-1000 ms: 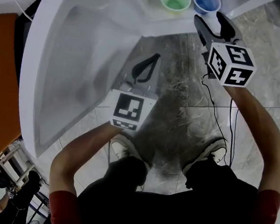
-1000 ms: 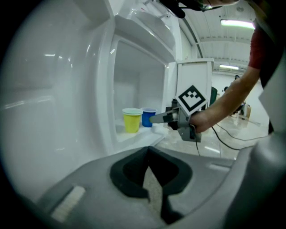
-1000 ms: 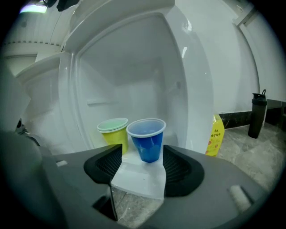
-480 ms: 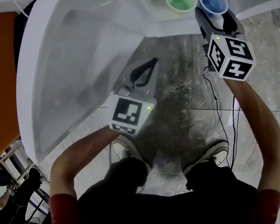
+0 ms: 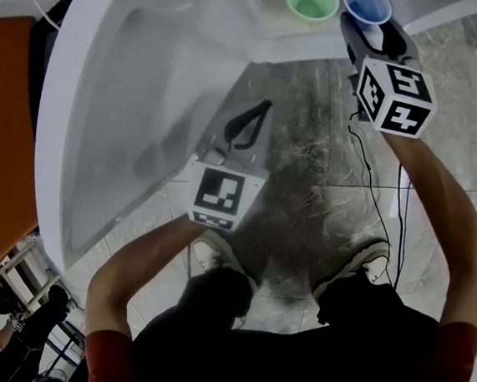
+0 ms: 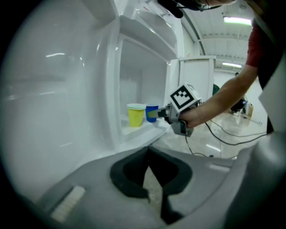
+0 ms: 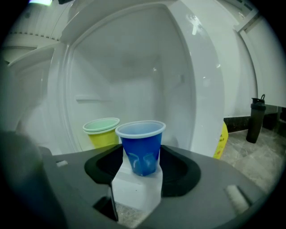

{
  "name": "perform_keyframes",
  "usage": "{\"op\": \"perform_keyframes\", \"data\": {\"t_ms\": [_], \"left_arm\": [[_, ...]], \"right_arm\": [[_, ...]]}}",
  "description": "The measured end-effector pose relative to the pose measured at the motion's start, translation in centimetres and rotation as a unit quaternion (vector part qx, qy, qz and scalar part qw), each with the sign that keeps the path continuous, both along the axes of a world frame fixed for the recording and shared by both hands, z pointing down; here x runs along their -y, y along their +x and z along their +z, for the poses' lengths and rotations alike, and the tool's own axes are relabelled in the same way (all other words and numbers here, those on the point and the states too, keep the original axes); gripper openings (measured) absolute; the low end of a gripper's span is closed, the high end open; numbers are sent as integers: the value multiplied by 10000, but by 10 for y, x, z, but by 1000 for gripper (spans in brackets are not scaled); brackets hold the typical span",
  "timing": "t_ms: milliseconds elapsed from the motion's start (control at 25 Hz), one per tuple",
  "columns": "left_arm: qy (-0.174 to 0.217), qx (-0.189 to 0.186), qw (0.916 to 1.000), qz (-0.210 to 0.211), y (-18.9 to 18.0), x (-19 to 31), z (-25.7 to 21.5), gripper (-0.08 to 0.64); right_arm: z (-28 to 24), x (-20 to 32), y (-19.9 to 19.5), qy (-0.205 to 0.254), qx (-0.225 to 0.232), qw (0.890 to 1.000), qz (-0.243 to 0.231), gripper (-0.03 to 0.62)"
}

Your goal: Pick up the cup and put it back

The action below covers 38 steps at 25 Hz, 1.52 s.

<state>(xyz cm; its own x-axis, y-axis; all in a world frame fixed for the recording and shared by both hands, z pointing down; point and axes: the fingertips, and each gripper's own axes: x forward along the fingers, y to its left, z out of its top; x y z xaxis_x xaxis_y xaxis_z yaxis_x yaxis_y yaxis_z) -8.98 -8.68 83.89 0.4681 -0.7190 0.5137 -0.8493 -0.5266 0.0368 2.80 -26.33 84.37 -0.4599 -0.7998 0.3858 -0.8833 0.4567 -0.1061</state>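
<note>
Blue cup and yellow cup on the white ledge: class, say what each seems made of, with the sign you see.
Blue cup: likely thin plastic, glossy; pale highlights on its wall and a rolled rim. Yellow cup: probably plastic too, duller, with a pale green rim. Paper cannot be excluded.

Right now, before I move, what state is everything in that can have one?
Right claw: open, jaws just closing in, blue cup between them.
Blue cup: upright on the white ledge.
Yellow cup: upright beside the blue cup, untouched.
Left claw: shut, empty.
Dark bottle: upright on the floor.
</note>
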Motion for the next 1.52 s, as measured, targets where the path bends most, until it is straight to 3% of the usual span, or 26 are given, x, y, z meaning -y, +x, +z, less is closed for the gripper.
{"op": "perform_keyframes", "data": {"t_ms": [960, 1520], "left_arm": [[386, -81, 9992, 112, 21, -10, -48, 0], [476, -163, 9987, 113, 25, -13, -58, 0]], "right_arm": [[-52, -73, 14, 26, 54, 9990, -433, 245], [-45, -144, 4, -437, 195, 9943, -958, 245]]}}
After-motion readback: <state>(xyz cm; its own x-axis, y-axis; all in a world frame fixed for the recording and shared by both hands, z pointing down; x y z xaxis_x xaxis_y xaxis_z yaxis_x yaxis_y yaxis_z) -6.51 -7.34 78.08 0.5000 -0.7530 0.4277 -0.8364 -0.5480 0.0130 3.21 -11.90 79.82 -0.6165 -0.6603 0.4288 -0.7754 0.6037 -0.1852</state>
